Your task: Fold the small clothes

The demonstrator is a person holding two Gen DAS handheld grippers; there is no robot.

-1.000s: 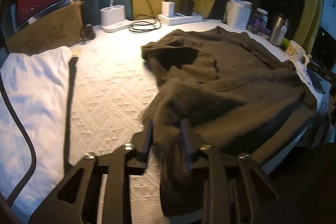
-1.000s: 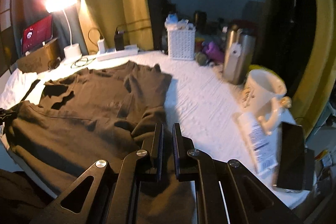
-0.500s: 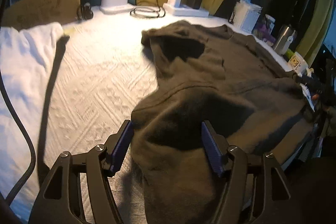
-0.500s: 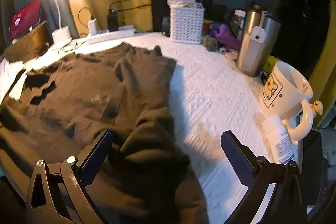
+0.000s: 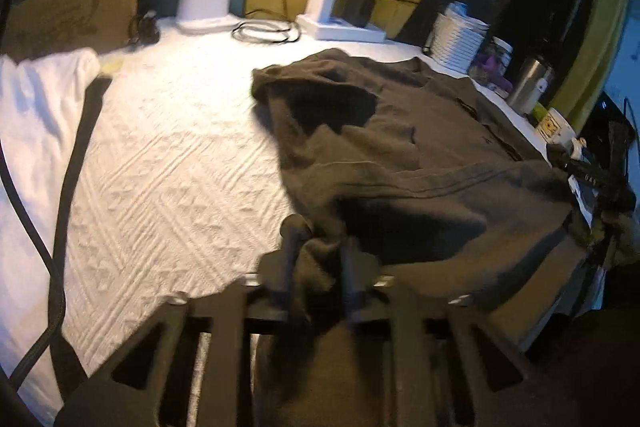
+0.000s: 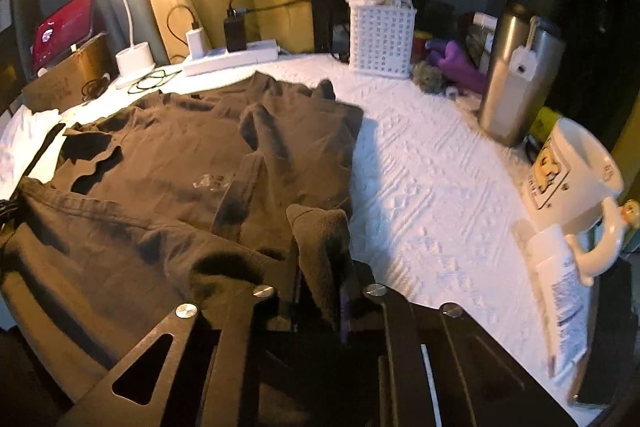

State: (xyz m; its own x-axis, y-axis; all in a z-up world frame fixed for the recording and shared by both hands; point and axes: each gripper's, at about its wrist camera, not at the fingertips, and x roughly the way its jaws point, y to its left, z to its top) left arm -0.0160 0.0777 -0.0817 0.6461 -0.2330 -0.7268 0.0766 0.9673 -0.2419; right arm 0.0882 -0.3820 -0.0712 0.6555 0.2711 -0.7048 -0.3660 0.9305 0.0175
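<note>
A counter (image 6: 432,187) covered with a white, ridged cloth fills most of both views, lit warmly from a desk lamp (image 6: 132,55) at the far left corner. A dark brown shirt (image 6: 168,167), the garment to be folded, lies spread and rumpled across the near half of the counter, with its near hem at the front edge. A folded white cloth (image 5: 36,115) lies on the counter's left side, apart from the shirt.

The left tongs (image 5: 320,247) have just been closing and are now clenched on a bunch of the shirt's near left edge; the fabric is pinched between the two fingers. The right tongs (image 6: 320,267) have likewise just been closing and are clamped on the shirt's near right corner, a flap of which stands up between the fingers.

Along the back edge sit a white power strip (image 6: 232,59) with chargers plugged in, a coiled black cable (image 5: 266,33), and a white plastic basket (image 6: 380,39). To the right stand a steel tumbler (image 6: 516,75), a white mug (image 6: 576,175) with a printed label, and a small white tube (image 6: 564,299) lying beside the mug. A red glowing screen (image 6: 62,25) stands at far left behind a brown box (image 5: 72,15).
</note>
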